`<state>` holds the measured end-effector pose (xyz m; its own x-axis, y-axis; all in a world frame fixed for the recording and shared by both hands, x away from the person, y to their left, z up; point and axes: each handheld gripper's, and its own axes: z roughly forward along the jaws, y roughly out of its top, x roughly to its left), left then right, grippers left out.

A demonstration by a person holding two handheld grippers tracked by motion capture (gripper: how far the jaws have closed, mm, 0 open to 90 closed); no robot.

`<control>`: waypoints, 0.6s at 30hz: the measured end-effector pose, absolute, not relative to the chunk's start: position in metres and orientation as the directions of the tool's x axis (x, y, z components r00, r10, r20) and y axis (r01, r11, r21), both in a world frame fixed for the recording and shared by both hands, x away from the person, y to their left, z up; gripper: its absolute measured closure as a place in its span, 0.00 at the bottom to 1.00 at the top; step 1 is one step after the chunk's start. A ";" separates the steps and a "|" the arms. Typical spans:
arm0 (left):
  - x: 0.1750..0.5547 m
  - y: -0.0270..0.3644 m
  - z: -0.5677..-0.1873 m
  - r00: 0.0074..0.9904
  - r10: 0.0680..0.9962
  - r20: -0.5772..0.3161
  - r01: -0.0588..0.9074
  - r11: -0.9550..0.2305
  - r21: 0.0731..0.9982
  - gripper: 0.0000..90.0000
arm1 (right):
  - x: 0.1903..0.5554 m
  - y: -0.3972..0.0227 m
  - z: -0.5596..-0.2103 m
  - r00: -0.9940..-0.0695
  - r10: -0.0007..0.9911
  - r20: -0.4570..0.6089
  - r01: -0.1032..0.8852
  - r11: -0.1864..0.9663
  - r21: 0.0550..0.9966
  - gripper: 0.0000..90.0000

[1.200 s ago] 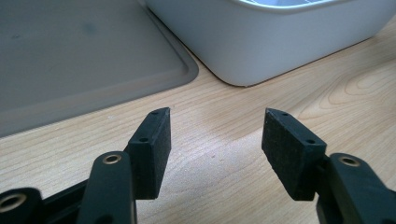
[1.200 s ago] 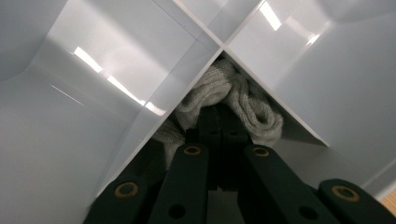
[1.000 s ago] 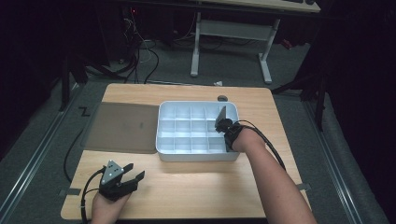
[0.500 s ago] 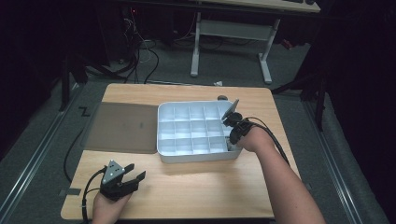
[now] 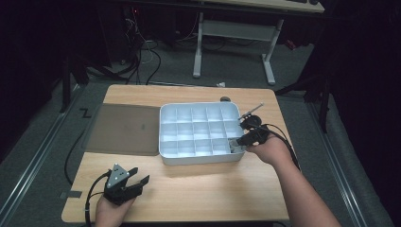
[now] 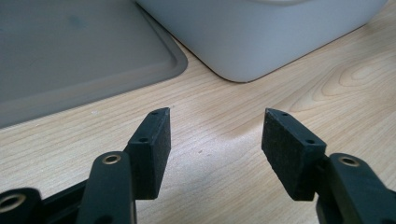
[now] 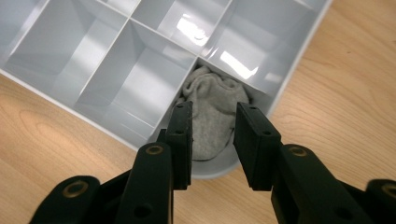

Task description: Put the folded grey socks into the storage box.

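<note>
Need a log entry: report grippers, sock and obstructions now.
Right gripper jaws just opening, above grey sock in organizer's corner compartment. Left gripper open, over bare table. Nothing obstructing.

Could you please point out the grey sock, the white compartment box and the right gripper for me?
grey sock (image 7: 212, 119), right gripper view, on its bunched middle.
white compartment box (image 5: 201, 159), high view, on its near wall.
right gripper (image 7: 212, 142), right gripper view, midway between its fingertips.

The high view is dim, its edges sinking into black, with light falling only on the table (image 5: 198, 189). White glare flares on the tray (image 7: 140, 79) walls. The near jaws look soft, and the tray throws a faint shadow
</note>
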<state>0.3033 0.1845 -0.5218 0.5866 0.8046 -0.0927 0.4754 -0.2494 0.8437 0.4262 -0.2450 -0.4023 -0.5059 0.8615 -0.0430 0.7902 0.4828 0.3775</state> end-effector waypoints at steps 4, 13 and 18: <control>0.300 0.182 -0.521 0.581 0.809 -0.087 0.474 -0.250 0.844 0.47 | 0.406 -0.259 -0.402 -0.497 0.867 -0.030 0.756 0.450 0.476 0.73; 0.299 0.183 -0.516 0.561 0.822 -0.096 0.464 -0.215 0.859 0.46 | 0.355 -0.280 -0.423 -0.462 0.886 -0.030 0.640 0.356 0.681 0.65; 0.299 0.174 -0.516 0.558 0.824 -0.103 0.467 -0.209 0.859 0.45 | 0.329 -0.286 -0.444 -0.453 0.890 -0.041 0.557 0.319 0.767 0.62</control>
